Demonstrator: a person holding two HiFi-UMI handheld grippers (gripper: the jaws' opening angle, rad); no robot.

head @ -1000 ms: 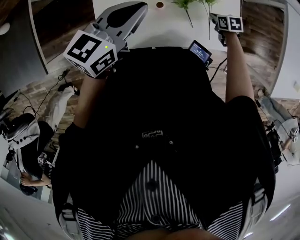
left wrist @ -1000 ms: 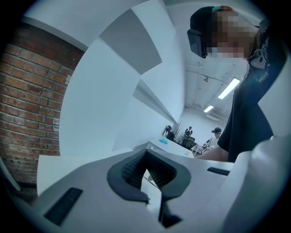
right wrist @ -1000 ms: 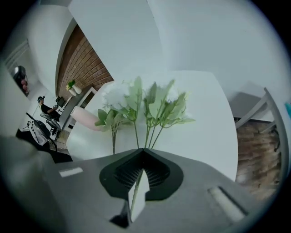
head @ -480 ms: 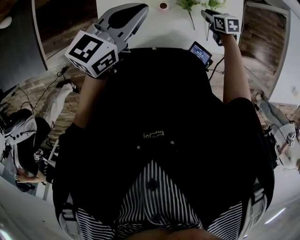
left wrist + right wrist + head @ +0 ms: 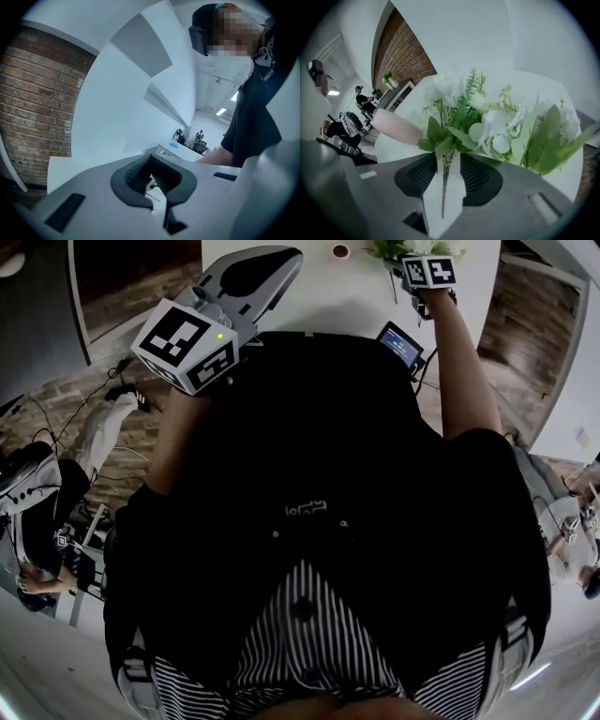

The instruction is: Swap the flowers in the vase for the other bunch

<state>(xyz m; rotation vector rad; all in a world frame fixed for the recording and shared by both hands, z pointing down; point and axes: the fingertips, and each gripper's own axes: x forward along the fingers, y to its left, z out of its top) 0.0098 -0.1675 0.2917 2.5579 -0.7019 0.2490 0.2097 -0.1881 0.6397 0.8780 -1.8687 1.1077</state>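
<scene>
White flowers with green leaves (image 5: 487,124) lie on the white table (image 5: 328,296), seen at the top edge as flowers (image 5: 389,247) in the head view. My right gripper (image 5: 447,164) hovers over them and has just been opening. A thin stem (image 5: 443,187) runs between its jaws, and the pads do not press on it. A pale pink vase (image 5: 393,126) stands to the left of the bunch, showing as a small ring, the vase (image 5: 340,251), from above. My left gripper (image 5: 281,254) is held at the table's left, away from the flowers. Its jaws (image 5: 152,180) are together with nothing in them.
A small device with a lit screen (image 5: 400,343) sits at the table's near edge, below the right gripper. More large green leaves (image 5: 553,140) lie to the right of the bunch. A brick wall (image 5: 33,103) and wooden floor surround the table; people sit at desks further off.
My right gripper has moved left and further over the table until it is above the flowers. The left gripper has hardly shifted.
</scene>
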